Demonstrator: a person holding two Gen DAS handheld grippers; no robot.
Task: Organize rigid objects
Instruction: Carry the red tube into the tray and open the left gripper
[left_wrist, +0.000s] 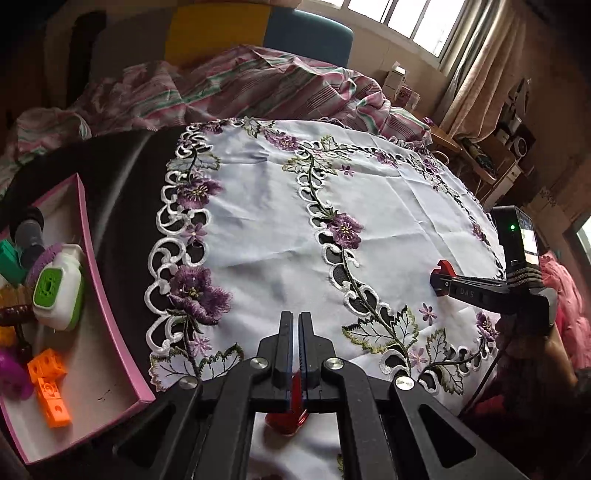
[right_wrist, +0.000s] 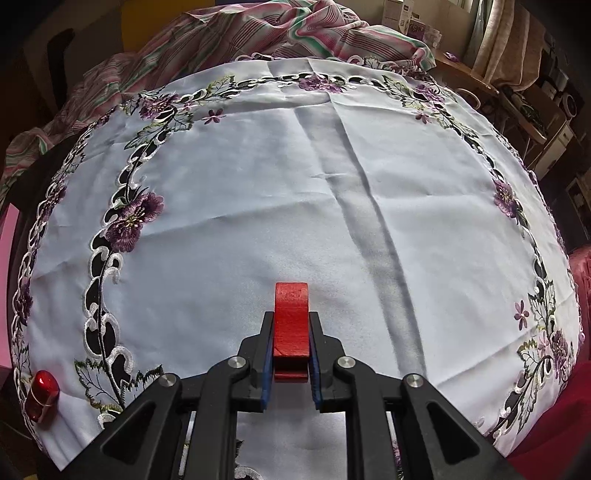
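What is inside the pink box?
The pink box holds orange blocks, a white and green bottle, a green piece and a purple thing. Its left part is out of view.

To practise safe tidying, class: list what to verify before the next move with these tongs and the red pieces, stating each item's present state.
Right tongs grip red plastic hook-shaped block: ok.
Left tongs open for grasping: not ok, shut.
Glossy red capsule-shaped piece lies unobstructed on white embroidered tablecloth: ok.
Pink-rimmed box has bare floor: ok.
Block clear of tablecloth: cannot tell.
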